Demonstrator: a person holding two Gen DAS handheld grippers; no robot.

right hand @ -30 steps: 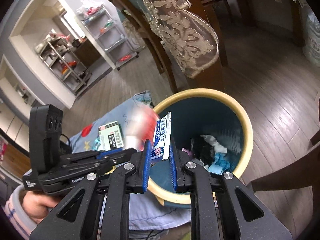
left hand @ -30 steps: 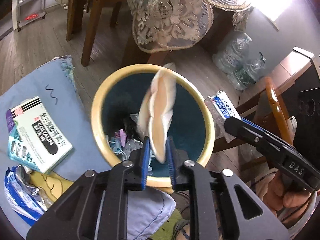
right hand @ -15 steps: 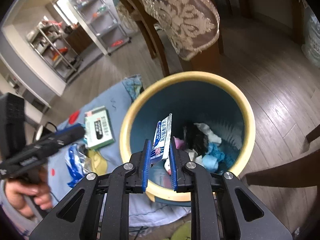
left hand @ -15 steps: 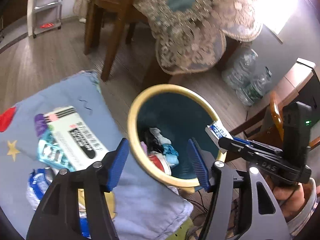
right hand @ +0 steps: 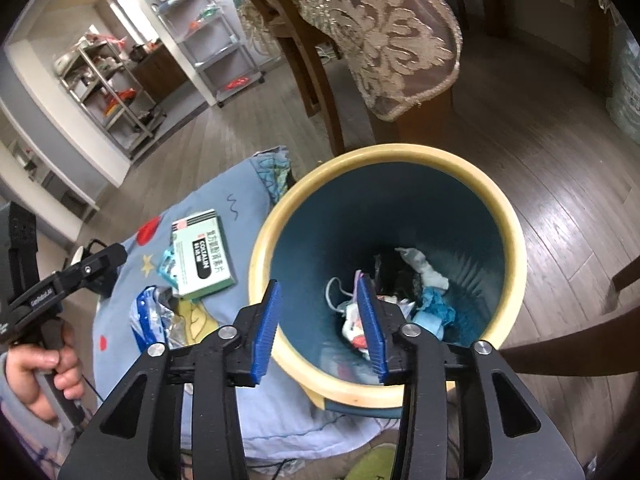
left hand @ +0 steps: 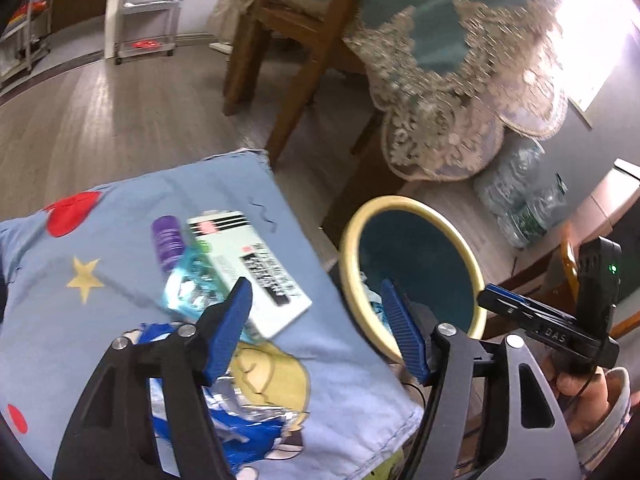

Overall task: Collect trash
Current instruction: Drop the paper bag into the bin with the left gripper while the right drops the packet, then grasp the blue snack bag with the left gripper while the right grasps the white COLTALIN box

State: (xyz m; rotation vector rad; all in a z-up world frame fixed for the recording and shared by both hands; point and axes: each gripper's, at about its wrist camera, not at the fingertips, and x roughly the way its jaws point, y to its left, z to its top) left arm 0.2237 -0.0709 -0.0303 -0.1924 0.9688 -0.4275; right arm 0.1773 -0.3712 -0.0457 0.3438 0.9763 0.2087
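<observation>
**Both grippers empty at the bin, litter left on the cushion**

The right gripper (right hand: 322, 322) hangs over the near rim of the trash bin (right hand: 508, 216), its blue jaws spread wide with nothing between them. Inside the bin, at the bottom, lie crumpled scraps (right hand: 430, 304) of white, blue and black; single pieces cannot be told apart.

The left gripper (left hand: 316, 330) is held above the near right corner of the blue cushion (left hand: 120, 216), jaws likewise wide apart and empty. Under its left finger, near the cushion's near edge, lies a blue and silver wrapper (left hand: 236, 416), crumpled. Just beyond it a white and green medicine box (left hand: 256, 268) lies flat toward the cushion's right edge, partly over a clear turquoise blister pack (left hand: 188, 284). Touching that pack on the far side lies a small purple item (left hand: 168, 240), too blurred to name.

The bin stands on the wooden floor (right hand: 560, 152) just beside the cushion's right edge. Beyond both stand wooden chair legs (left hand: 304, 52) and a lace-trimmed tablecloth (left hand: 460, 92) hanging down. Farthest back stands a metal shelf rack (right hand: 208, 36).
</observation>
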